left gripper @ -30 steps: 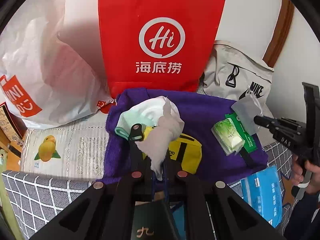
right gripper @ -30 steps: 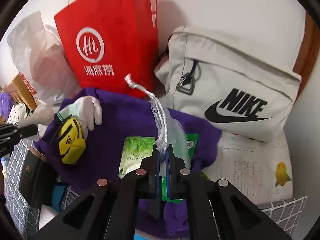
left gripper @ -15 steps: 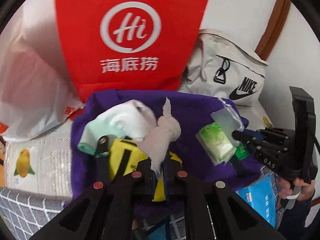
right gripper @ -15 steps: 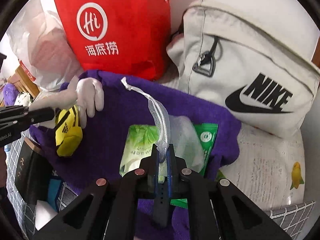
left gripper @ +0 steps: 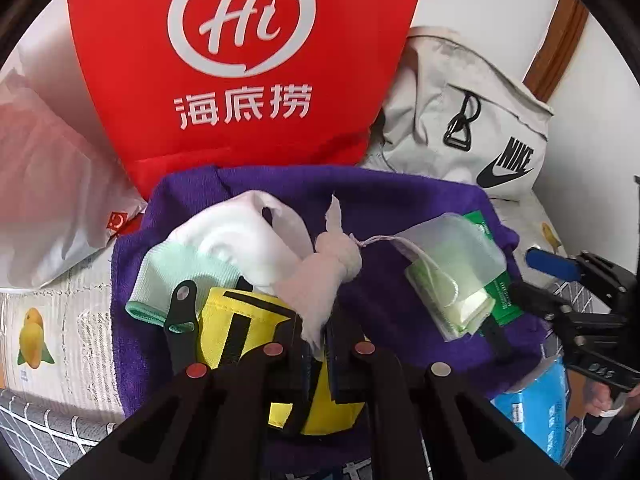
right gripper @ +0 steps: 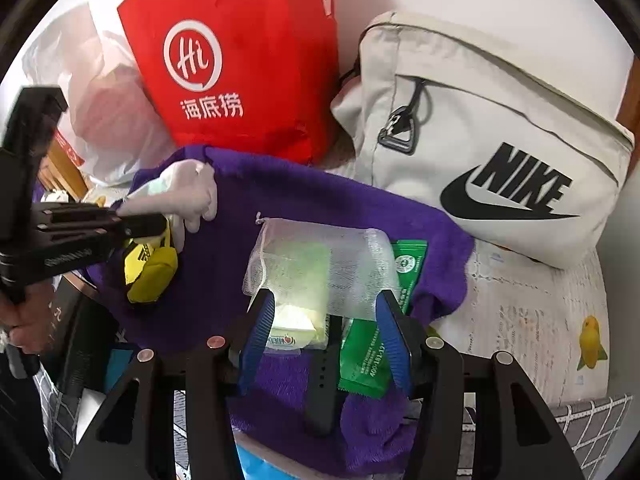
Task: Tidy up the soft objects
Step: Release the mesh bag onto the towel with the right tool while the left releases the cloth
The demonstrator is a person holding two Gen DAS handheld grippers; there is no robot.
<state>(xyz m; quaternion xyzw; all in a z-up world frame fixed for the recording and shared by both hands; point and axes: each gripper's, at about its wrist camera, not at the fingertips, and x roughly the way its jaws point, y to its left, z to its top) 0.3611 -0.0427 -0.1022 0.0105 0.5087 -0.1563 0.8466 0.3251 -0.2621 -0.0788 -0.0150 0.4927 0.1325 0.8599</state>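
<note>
Left gripper (left gripper: 316, 344): fingers together, pinching the lower end of a knotted white cloth (left gripper: 320, 280), which stands up over the purple towel (left gripper: 400, 200); only the left view shows this grip. Right gripper (right gripper: 326, 332): blue fingers (right gripper: 262, 328) spread apart, touching nothing, one at each lower corner of the mesh pouch (right gripper: 320, 264); only the right view shows the gap. Mesh pouch: lying flat on the towel's right half, over a pale green tissue pack (right gripper: 296, 280) and partly over a green sachet (right gripper: 368, 356). On the towel's left half: yellow and black pouch (left gripper: 248, 332), directly under the left gripper, and a white glove (left gripper: 236, 240) with mint cuff just behind it. Behind the towel: red paper bag (left gripper: 240, 60) upright, grey Nike bag (right gripper: 480, 140) to its right, white plastic bag (left gripper: 48, 200) to its left.
</note>
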